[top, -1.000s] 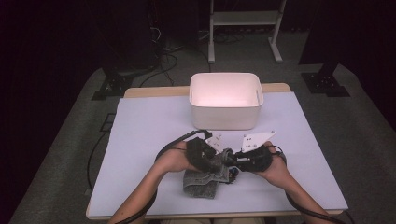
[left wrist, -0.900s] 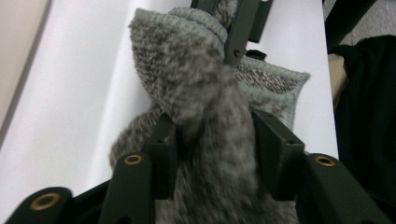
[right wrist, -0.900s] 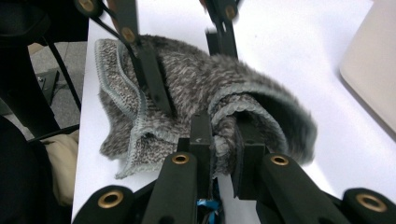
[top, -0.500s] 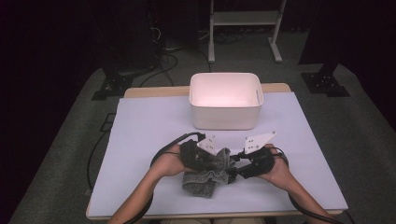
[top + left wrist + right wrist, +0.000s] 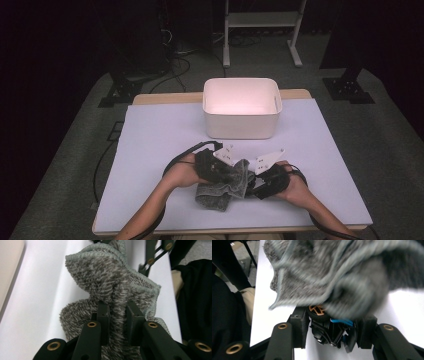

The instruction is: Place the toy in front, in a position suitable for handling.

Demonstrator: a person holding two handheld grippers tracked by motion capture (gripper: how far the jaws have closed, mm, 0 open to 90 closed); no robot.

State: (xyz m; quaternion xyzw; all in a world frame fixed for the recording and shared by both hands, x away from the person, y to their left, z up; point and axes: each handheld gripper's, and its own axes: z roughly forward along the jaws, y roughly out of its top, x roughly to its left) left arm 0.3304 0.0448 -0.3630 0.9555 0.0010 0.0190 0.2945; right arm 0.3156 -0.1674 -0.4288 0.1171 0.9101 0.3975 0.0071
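Left fingers (image 5: 132, 320): pinching a raised fold of the grey cloth (image 5: 110, 287) between them — pads pressing on the pile from both sides, so the fold is standing up off the counter instead of lying flat.
Right fingers (image 5: 298, 330): standing apart and just now closing in, with the cloth's edge hanging blurred over and in front of them, not yet pressed; they are coming in for a second hold on the same cloth.
Left gripper (image 5: 212, 167): sitting at the cloth's left side, near the person, holding it steady.
Right gripper (image 5: 267, 182): sitting at the cloth's right side, facing the left one — the two are working the cloth from opposite ends, likely to fold or lift it evenly.
Cloth (image 5: 222, 187): lying bunched on the near middle of the white counter (image 5: 150, 150), between the two hands.
White bin (image 5: 241, 107): standing open at the far middle, well apart from the cloth — probably where it is going.
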